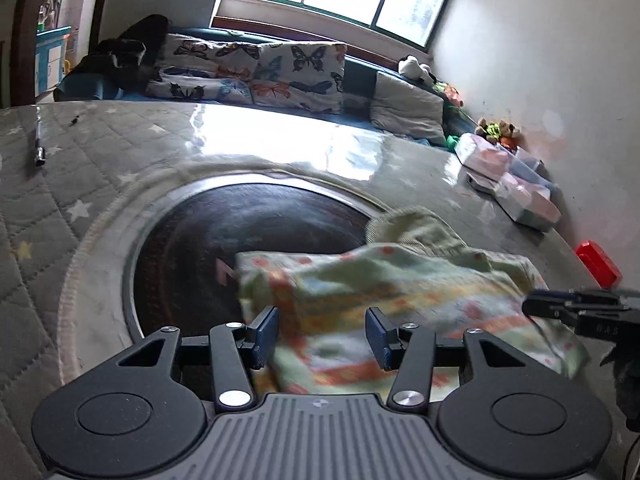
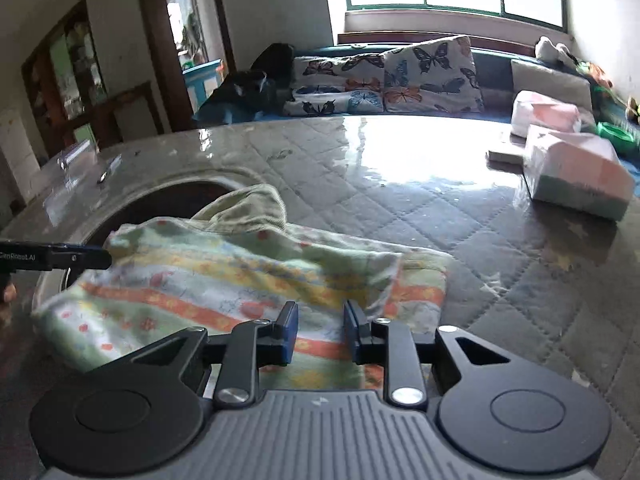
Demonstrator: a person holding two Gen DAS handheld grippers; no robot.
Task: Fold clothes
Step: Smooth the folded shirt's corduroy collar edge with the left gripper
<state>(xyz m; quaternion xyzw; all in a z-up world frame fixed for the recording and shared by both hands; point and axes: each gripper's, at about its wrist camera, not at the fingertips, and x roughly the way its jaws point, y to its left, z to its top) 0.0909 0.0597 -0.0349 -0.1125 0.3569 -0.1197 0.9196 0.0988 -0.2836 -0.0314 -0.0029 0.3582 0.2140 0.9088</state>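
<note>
Spread apart over the folded floral garment (image 1: 384, 288): left gripper (image 1: 323, 334), right gripper (image 2: 320, 330), nothing clamped; cloth lying between and beyond both jaws.

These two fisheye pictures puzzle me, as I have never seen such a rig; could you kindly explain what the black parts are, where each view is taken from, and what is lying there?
No robot is involved: a person carries one hand-held gripper in each hand, with a camera looking forward along its two blue-padded fingers. One picture comes from the left hand-held gripper, the other from the right hand-held gripper. Each also appears at the edge of the other's view. Both stand open over a patterned green and orange garment, and neither holds anything. The garment lies crumpled on a quilted grey table cover, partly over a dark round inset. Wrapped packages sit farther off, with butterfly cushions behind.
</note>
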